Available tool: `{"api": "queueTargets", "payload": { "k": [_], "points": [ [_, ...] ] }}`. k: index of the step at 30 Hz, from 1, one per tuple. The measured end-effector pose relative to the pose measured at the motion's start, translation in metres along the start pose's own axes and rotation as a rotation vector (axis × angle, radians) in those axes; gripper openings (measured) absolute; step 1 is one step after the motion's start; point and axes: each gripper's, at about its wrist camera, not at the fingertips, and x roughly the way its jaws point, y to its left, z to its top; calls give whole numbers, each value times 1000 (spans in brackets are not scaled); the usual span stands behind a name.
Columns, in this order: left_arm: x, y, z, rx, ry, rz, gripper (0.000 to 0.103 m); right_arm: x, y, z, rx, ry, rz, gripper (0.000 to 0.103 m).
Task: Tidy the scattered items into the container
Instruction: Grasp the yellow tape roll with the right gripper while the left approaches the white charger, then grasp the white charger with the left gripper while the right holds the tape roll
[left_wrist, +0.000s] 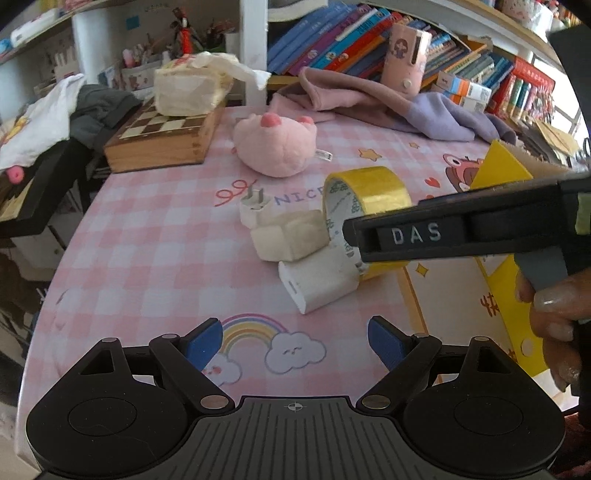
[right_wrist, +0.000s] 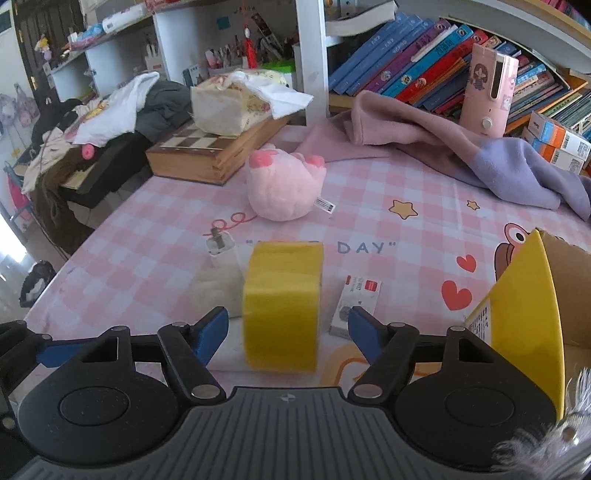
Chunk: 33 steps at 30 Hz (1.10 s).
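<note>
A yellow tape roll stands on edge on the pink checked tablecloth, between the open fingers of my right gripper, not gripped. It also shows in the left wrist view. Beside it lie a white charger plug, a cream block and a white adapter. A small white card box lies right of the tape. The yellow cardboard box stands open at the right. My left gripper is open and empty, in front of the adapter.
A pink plush toy lies behind the items. A wooden chess box with a tissue pack sits at the back left. Pink and purple clothes lie at the back right, before bookshelves. The right gripper's body crosses the left view.
</note>
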Motion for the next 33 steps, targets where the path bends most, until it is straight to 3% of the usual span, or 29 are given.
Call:
{"api": "queueTargets", "payload": {
  "k": [2, 14, 21, 28, 33],
  "points": [
    [6, -3, 3, 10, 4, -6, 88, -1, -5, 1, 6, 3, 23, 40],
    [43, -16, 25, 0, 6, -40, 88, -27, -25, 0, 18, -32, -20, 39],
    [56, -18, 31, 0, -23, 12, 86, -39, -26, 1, -4, -67, -48, 39],
    [61, -17, 30, 4, -36, 15, 65, -43, -28, -1, 6, -67, -58, 39],
    [52, -13, 24, 11, -26, 7, 64, -46, -27, -3, 8, -70, -48, 39]
  ]
}}
